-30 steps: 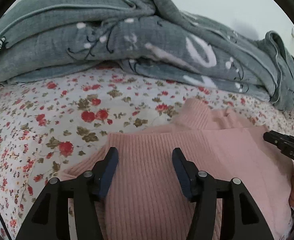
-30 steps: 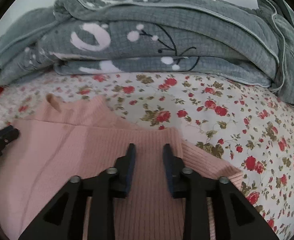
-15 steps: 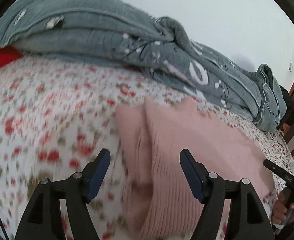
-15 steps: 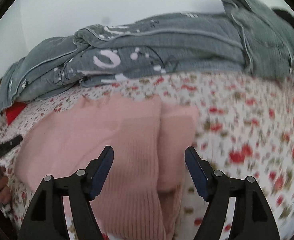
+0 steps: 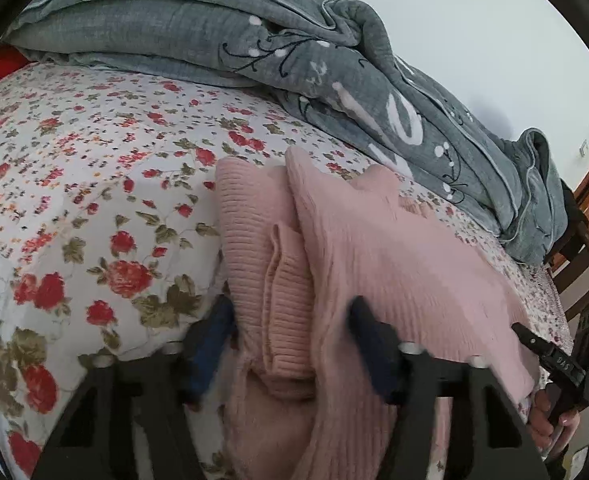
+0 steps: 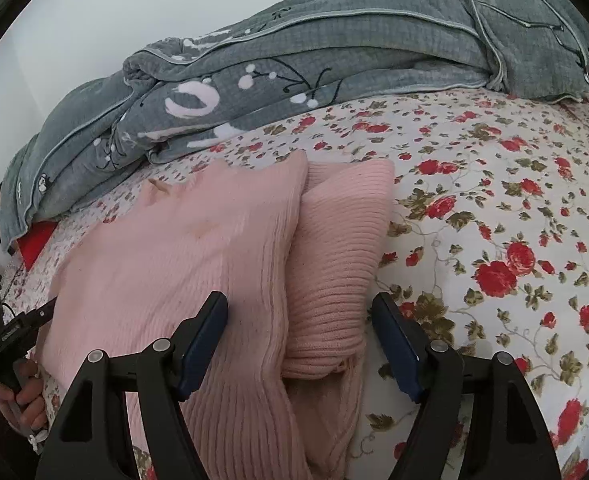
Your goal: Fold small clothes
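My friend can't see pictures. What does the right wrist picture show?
The open right gripper hovers over a pink ribbed sweater with one sleeve folded in, lying on a rose-print bedsheet. A grey quilt is bunched behind.

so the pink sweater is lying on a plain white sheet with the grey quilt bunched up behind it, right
Not plain white: the right wrist view shows the sheet printed with red roses. The pink sweater does lie on it, with the grey quilt bunched behind.
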